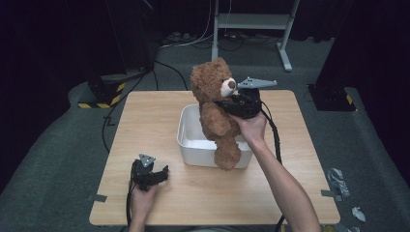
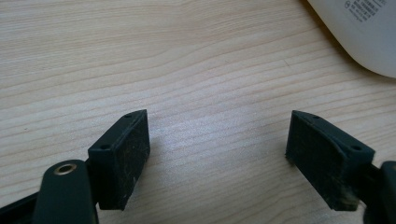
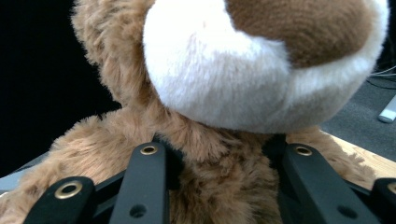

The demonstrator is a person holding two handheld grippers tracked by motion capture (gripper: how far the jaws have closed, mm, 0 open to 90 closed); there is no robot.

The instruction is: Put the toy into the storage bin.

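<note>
The brown plush teddy bear with a cream muzzle point(image 1: 216, 104) hangs upright above the white rectangular plastic tub point(image 1: 191, 144), its legs dangling over the tub's near right rim and one foot in front of the near wall. The right gripper point(image 1: 227, 104) is clamped on the bear's chest just under the muzzle point(image 3: 261, 70), jaws sunk into the fur. The tub's visible floor is bare white. The tub sits mid-way on the light wooden table point(image 1: 145, 116). Near the front left, the left gripper point(image 1: 162, 174) rests low over the wood with its jaws spread apart around nothing, a corner of the tub point(image 2: 364, 32) just beyond.
</note>
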